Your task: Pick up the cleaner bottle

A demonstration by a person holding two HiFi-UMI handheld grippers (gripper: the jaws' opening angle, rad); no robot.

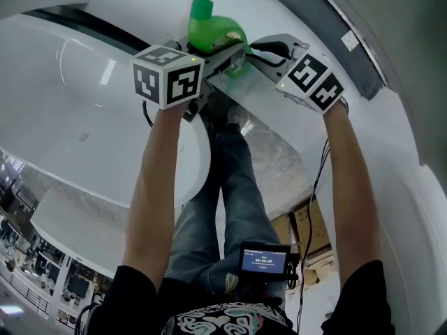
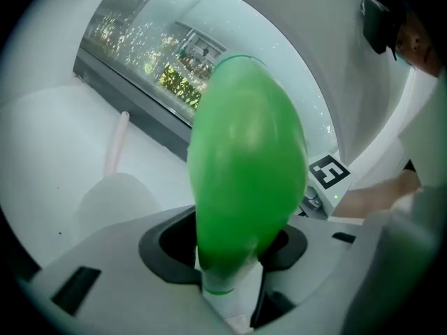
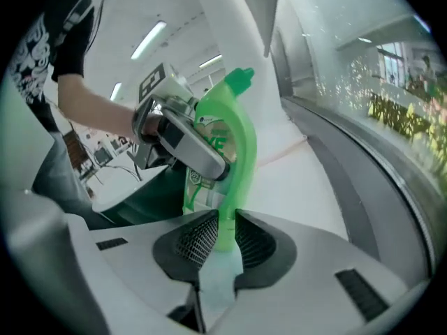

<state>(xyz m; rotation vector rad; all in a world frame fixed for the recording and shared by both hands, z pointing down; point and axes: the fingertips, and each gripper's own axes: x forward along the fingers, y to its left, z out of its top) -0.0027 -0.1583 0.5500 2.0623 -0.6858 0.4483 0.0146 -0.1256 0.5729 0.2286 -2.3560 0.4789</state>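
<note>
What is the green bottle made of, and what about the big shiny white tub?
The bottle looks like smooth green plastic, a bit see-through: light glows through its thin edge, and the cap is moulded in one piece. The tub looks like glossy white acrylic or enamel; I can't tell which. Ceiling lights bounce off it as bright streaks.

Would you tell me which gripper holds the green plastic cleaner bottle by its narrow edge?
The right gripper: its jaws pinch the thin edge of the green cleaner bottle, whereas the left gripper spans its broad body.
</note>
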